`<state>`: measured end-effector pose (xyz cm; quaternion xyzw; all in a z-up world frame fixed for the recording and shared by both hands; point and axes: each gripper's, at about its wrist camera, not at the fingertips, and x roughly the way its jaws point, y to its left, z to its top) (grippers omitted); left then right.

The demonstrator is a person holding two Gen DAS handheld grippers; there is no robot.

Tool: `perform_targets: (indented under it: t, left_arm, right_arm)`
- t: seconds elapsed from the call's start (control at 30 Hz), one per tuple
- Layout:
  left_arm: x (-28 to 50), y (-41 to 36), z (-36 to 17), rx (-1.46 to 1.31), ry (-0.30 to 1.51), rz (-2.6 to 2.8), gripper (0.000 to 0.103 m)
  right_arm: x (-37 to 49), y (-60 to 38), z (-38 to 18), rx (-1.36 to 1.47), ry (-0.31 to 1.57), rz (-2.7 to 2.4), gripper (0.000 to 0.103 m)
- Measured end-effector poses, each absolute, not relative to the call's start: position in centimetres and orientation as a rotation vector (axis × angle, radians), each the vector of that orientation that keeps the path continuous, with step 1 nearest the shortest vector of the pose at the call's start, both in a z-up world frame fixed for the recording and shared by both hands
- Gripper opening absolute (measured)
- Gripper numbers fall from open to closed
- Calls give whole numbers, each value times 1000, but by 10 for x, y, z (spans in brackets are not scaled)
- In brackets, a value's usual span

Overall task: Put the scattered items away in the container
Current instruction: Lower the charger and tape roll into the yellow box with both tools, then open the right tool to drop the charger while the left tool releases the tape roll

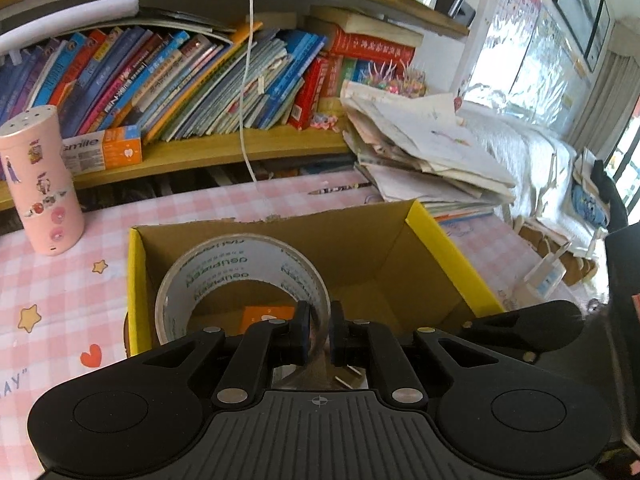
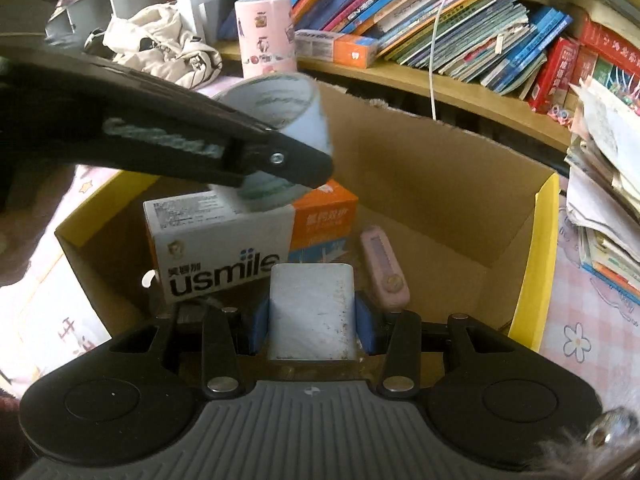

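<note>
Pink checked desk under a crammed bookshelf; cardboard box (image 2: 440, 184) sits centre.

Near first: your right gripper (image 2: 313, 322) is partly open and clamped on a white block (image 2: 312, 312), pads on both its sides, poised over the box's near edge. Not dropped yet.

Your left gripper (image 1: 319, 334) is nearly shut, pinching the wall of the tape roll (image 1: 240, 276) at its 3 o'clock side. The roll hangs over the box's left half, above the carton. Also not released.

Already in the box: the usmile carton (image 2: 224, 240) at 10 o'clock from the block, and a pink case (image 2: 385, 266) at 1 o'clock from it.

Farther out, the pink bottle (image 1: 40, 180) at 10 o'clock of the box stands on the desk, a pencil (image 1: 340, 189) lies behind the box at 12, and a small clear item (image 1: 544, 274) sits at 3 o'clock. I can't tell whether those count as scatter.

Judgement: two in, two in hand, release is what's left; roughly past halfway.
</note>
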<state>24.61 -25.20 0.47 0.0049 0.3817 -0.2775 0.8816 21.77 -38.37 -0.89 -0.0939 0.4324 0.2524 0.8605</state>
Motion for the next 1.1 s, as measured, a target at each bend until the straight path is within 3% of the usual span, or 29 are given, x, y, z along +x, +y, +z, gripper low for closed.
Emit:
perform_targets:
  t: [0.63, 0.7, 0.77, 0.87, 0.97, 1.1]
  left_arm:
    - [262, -249, -6, 57, 815, -530, 15]
    - [261, -250, -6, 66, 813, -524, 21]
    - [259, -251, -5, 78, 804, -516, 42]
    - [255, -253, -1, 98, 773, -487, 67]
    - [250, -255, 4, 116, 743, -469, 77]
    - [244, -256, 9, 132, 726, -452, 83]
  right_arm:
    - [229, -379, -13, -225, 977, 551, 41]
    - [229, -379, -13, -218, 979, 548, 41]
    - [228, -380, -12, -213, 971, 545, 42]
    - [227, -380, -10, -207, 951, 539, 51]
    - [227, -381, -9, -199, 944, 536, 52]
    - [226, -382, -8, -192, 926, 532, 61]
